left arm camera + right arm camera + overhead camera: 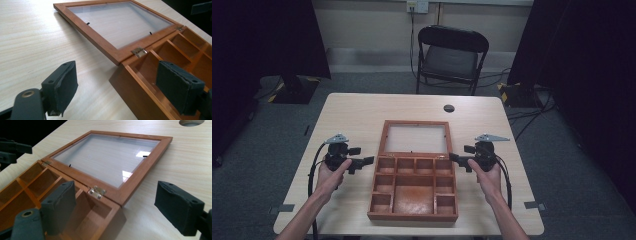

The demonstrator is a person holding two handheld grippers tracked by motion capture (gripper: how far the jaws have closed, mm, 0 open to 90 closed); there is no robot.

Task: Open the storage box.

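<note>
The wooden compartment box [413, 186] sits mid-tabletop [352, 115], its glass-paned lid [415, 137] already folded flat behind it. The left gripper [368, 161] and right gripper [454, 157] flank it, jaws spread and holding nothing. The compartments look empty; closing the lid probably remains.

Light wooden desk [357, 115] on grey carpet [257, 165]; black folding chair [452, 55] beyond, against pale far wall [372, 25]; dark curtains [262, 35] flank both sides.
</note>
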